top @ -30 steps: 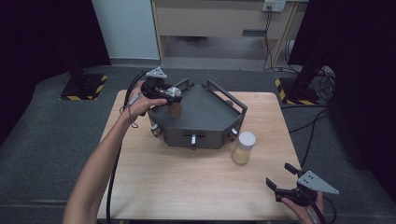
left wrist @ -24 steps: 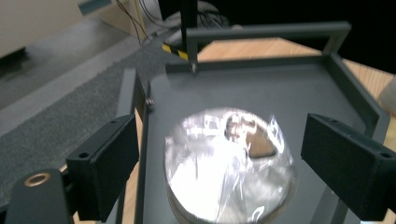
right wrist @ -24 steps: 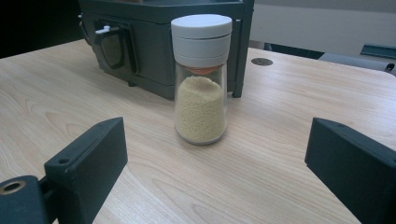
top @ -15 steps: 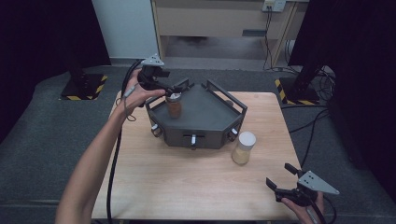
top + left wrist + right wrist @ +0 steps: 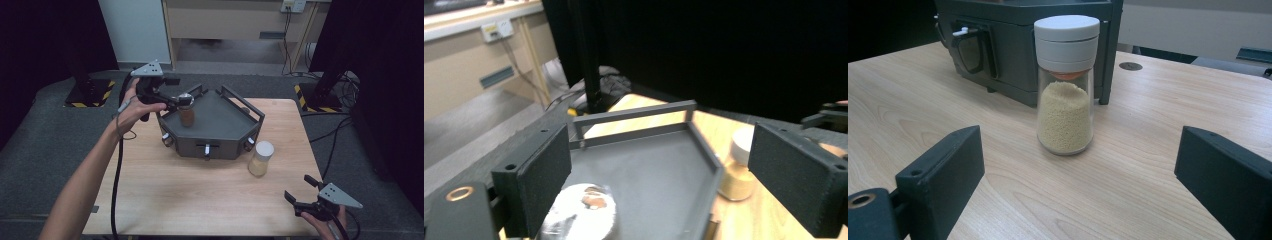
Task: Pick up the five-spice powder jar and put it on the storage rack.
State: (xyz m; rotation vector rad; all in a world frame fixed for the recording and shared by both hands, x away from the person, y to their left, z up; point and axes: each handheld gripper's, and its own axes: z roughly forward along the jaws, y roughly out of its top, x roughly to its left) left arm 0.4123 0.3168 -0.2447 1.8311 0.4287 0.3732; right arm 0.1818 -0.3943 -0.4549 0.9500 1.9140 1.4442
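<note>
evidently the brown jar (image 5: 186, 112) stands inside the grey tray (image 5: 227, 132), so the left gripper (image 5: 172, 98) hovers with jaws spread; right gripper (image 5: 299, 203), also spread, faces the yellow jar (image 5: 261, 158) beside the tray.

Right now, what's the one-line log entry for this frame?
left gripper: open above brown jar in grey tray | right gripper: open, facing white-capped jar on table
</note>
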